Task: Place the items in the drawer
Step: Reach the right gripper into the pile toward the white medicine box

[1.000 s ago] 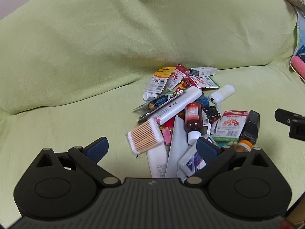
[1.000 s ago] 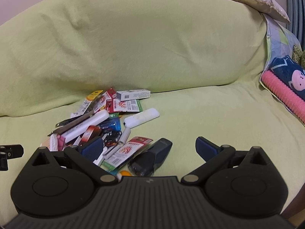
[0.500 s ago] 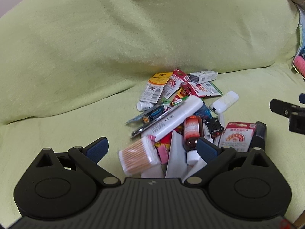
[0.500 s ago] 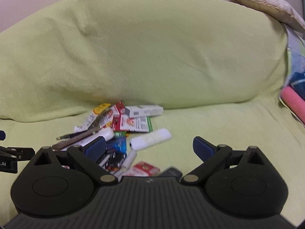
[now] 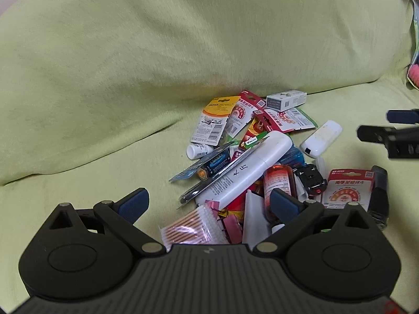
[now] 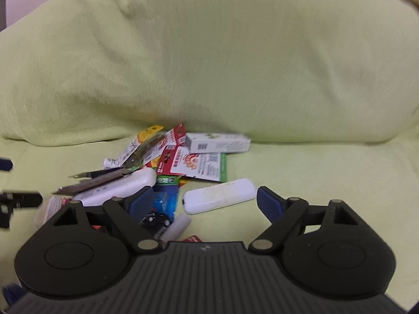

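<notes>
A pile of small items lies on the green sofa cover (image 5: 104,104). It holds a white tube (image 5: 246,170), a cotton swab pack (image 5: 188,229), a red bottle (image 5: 279,185), a battery (image 5: 214,166), carded packs and a small white box (image 5: 286,100). My left gripper (image 5: 209,204) is open low over the pile's near edge, holding nothing. My right gripper (image 6: 205,201) is open too, and a white flat case (image 6: 220,196) lies on the seat just beyond the gap between its fingers. No drawer is in view.
The sofa's backrest (image 6: 235,65) rises right behind the pile. A pink cushion (image 5: 413,76) sits at the far right. The right gripper (image 5: 392,136) shows at the left view's right edge. Bare seat lies to the left of the pile (image 5: 65,183).
Both grippers have come lower and closer to the pile. The right one has shifted left, so the white case now lies in line with its open fingers.
</notes>
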